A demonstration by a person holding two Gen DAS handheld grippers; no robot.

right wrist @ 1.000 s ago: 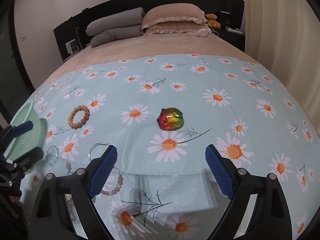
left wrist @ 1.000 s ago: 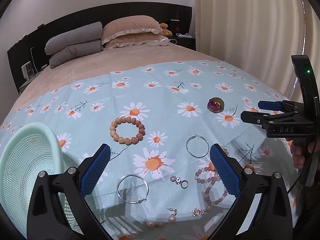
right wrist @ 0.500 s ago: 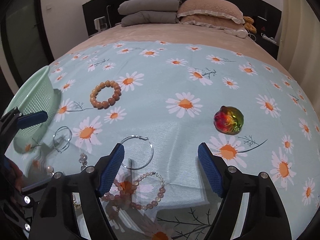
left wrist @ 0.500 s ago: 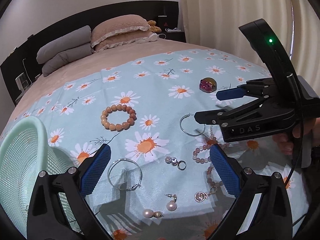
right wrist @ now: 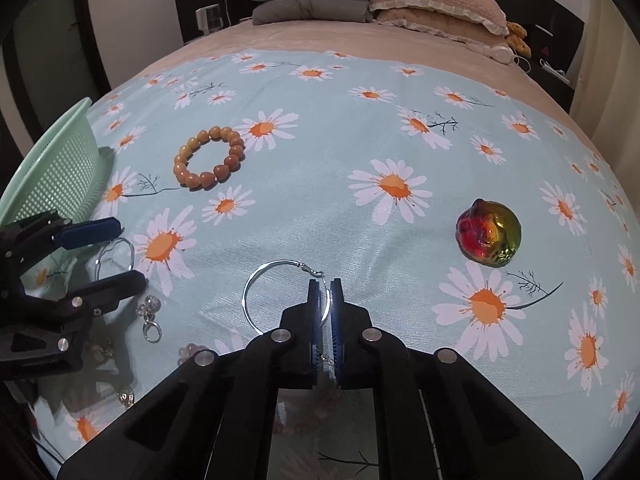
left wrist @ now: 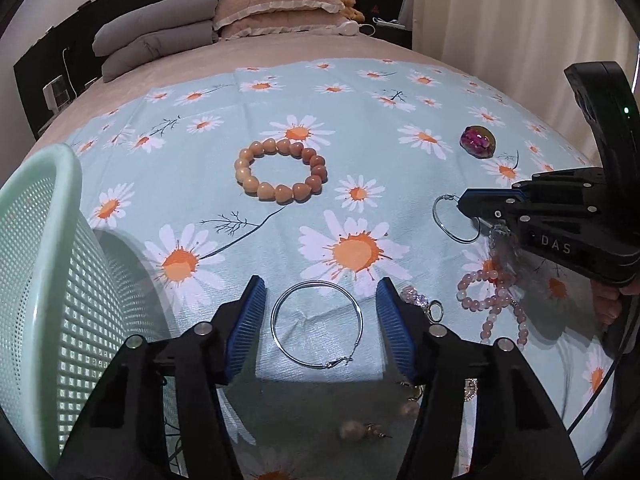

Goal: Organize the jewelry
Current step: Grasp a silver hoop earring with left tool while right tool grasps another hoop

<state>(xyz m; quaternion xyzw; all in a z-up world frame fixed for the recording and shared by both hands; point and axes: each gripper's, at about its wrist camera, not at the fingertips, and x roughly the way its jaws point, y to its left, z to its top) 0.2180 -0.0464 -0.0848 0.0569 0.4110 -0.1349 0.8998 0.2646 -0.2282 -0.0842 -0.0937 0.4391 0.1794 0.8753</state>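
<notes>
We cannot see all of the jewelry: in the left wrist view the pearl earrings (left wrist: 354, 430) lie in shadow under our left gripper (left wrist: 320, 330), at six o'clock, blurred, and a gold charm (left wrist: 470, 388) is half covered by its right arm; we count two pearls for certain. The pink bead strand (left wrist: 494, 300) at three o'clock is partly hidden by the right gripper (right wrist: 325, 322), and in the right wrist view only a few of its beads peek out beside that tool's left arm. Two silver hoops are out. One hoop (left wrist: 317, 325) lies flat on the daisy cloth (left wrist: 360, 100) between the blue pads of our left gripper, whose jaws have just been closing and stand apart, not touching the ring. The other hoop (right wrist: 280, 294) has its right side clamped between the pads of the right gripper, whose jaws have just closed together on the wire near its clasp. A crystal drop earring (right wrist: 149, 314) lies just beside the left tool. One ring of brown heart beads (left wrist: 282, 170) sits at twelve o'clock, well apart from both tools. One rainbow glass ball (right wrist: 489, 238) rests at two o'clock. One green mesh basket (left wrist: 48, 264) stands at nine o'clock, cut off by the frame edge.
</notes>
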